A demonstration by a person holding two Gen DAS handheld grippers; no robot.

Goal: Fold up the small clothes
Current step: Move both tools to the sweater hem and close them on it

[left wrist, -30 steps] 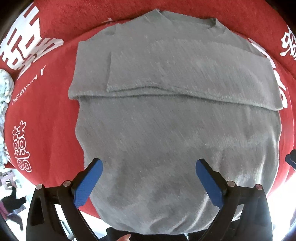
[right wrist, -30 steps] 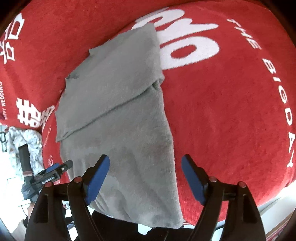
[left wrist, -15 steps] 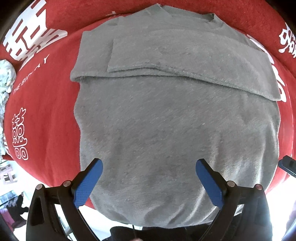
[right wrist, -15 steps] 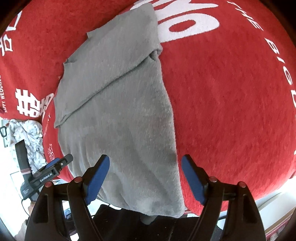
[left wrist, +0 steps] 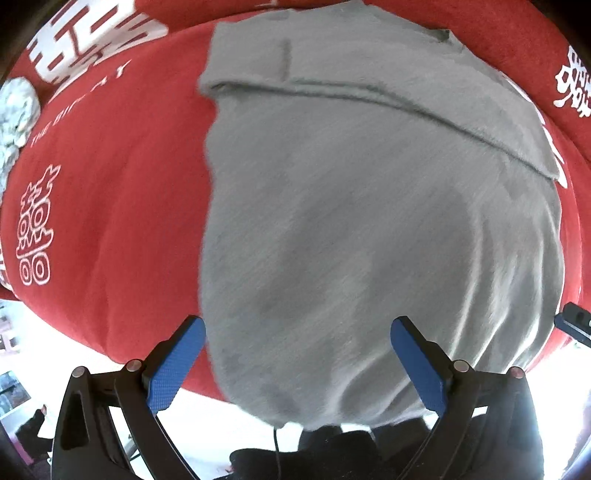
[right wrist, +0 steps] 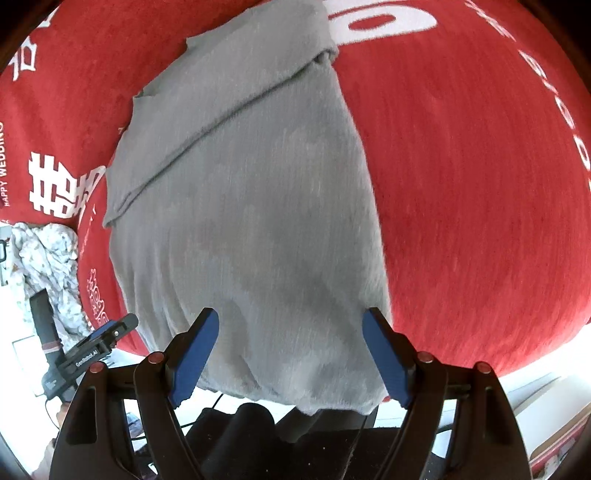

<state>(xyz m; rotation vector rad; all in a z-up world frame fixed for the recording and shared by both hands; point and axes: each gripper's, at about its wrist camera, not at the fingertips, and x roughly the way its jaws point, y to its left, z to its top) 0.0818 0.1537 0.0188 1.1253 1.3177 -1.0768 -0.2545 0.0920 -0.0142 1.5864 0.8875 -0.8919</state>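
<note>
A grey knit sweater (left wrist: 369, 221) lies flat on a red printed cloth (left wrist: 110, 221), sleeves folded across its chest, hem hanging over the near table edge. My left gripper (left wrist: 297, 354) is open and empty, hovering over the hem's left part. My right gripper (right wrist: 290, 350) is open and empty over the hem's right part of the same sweater (right wrist: 251, 221). The left gripper's tip also shows at the right wrist view's lower left (right wrist: 107, 332).
A crumpled pale patterned garment (right wrist: 48, 258) lies off the red cloth's left edge, also seen in the left wrist view (left wrist: 16, 110). White lettering marks the cloth (right wrist: 380, 18). The table's near edge runs just under both grippers.
Both grippers have moved forward and down toward the sweater's hem. The sweater now fills more of each view. Both stay open.
</note>
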